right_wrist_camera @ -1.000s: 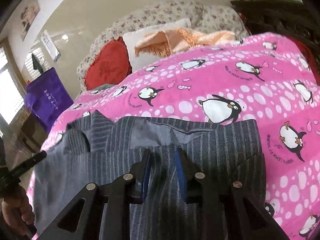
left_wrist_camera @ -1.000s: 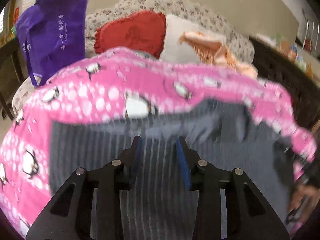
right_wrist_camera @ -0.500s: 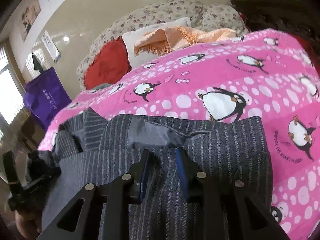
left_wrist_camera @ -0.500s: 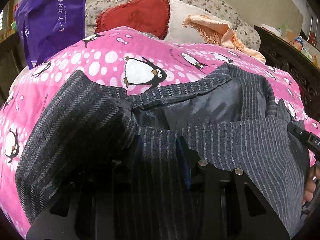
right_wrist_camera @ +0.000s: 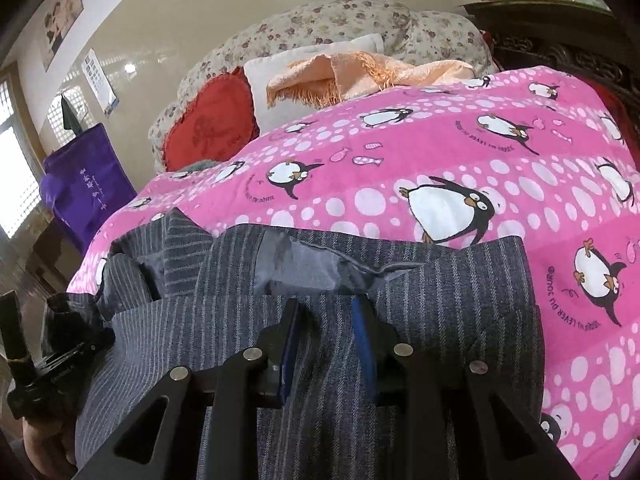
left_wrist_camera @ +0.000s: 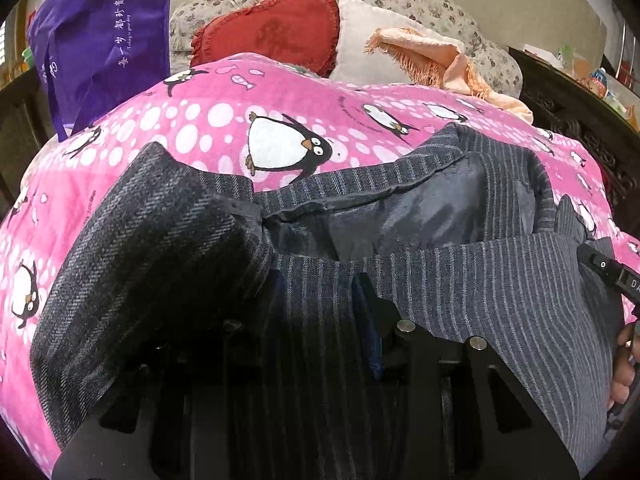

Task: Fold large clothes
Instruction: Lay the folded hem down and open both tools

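Note:
A grey pinstriped suit jacket (left_wrist_camera: 500,288) lies on the pink penguin blanket (left_wrist_camera: 208,120), its shiny grey lining (left_wrist_camera: 400,216) showing near the collar. My left gripper (left_wrist_camera: 316,284) has its fingers around a fold of the jacket's striped cloth, and a folded flap (left_wrist_camera: 152,248) covers its left finger. In the right wrist view the jacket (right_wrist_camera: 460,292) lies on the blanket (right_wrist_camera: 460,152). My right gripper (right_wrist_camera: 324,308) is closed on the jacket's top edge just below the lining (right_wrist_camera: 304,264).
A red heart cushion (left_wrist_camera: 272,28), a white pillow (left_wrist_camera: 368,44) and a peach fringed cloth (left_wrist_camera: 432,56) lie at the far end against floral bedding. A purple bag (left_wrist_camera: 100,40) hangs at the left. Dark carved furniture (left_wrist_camera: 580,112) stands at the right.
The left gripper has carried the jacket's edge forward over the garment, folding it. A thick flap now lies over its left finger. The right gripper moved only slightly with its edge.

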`<state>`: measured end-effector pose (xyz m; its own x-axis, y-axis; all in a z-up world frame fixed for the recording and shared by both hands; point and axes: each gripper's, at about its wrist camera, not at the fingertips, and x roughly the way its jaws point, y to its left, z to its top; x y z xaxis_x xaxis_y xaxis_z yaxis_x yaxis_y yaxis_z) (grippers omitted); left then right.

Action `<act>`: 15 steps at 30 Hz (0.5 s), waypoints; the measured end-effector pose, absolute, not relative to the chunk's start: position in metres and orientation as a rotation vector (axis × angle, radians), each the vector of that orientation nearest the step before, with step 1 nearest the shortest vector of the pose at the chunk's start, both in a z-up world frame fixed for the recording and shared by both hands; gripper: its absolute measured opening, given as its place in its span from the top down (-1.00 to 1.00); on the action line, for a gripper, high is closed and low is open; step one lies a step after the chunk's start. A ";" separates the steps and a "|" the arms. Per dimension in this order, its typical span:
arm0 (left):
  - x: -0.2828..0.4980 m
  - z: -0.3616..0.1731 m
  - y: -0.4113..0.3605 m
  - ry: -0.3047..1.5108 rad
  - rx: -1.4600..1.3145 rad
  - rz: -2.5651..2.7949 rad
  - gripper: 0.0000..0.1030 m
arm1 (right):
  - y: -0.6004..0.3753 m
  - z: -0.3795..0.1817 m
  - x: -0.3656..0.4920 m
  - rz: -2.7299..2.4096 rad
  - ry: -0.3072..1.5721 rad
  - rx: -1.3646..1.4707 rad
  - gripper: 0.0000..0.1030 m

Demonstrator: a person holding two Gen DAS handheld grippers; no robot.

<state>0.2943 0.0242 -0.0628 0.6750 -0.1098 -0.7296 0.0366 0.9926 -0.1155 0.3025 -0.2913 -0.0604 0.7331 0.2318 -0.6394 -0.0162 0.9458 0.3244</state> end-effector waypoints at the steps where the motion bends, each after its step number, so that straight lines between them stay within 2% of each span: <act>1: 0.294 -0.063 0.025 0.826 -0.097 -0.084 0.31 | -0.292 -0.061 0.303 0.143 0.739 0.315 0.49; 8: 0.295 -0.063 0.026 0.835 -0.094 -0.081 0.30 | -0.314 -0.042 0.297 0.179 0.756 0.444 0.50; 15: 0.282 -0.044 0.018 0.881 -0.027 -0.045 0.31 | -0.312 0.029 0.195 0.182 0.762 0.228 0.50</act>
<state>0.2823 0.0181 -0.0436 0.6353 -0.0503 -0.7706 0.0283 0.9987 -0.0419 0.1955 -0.3119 0.0292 0.7094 0.2450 -0.6608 -0.0806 0.9597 0.2694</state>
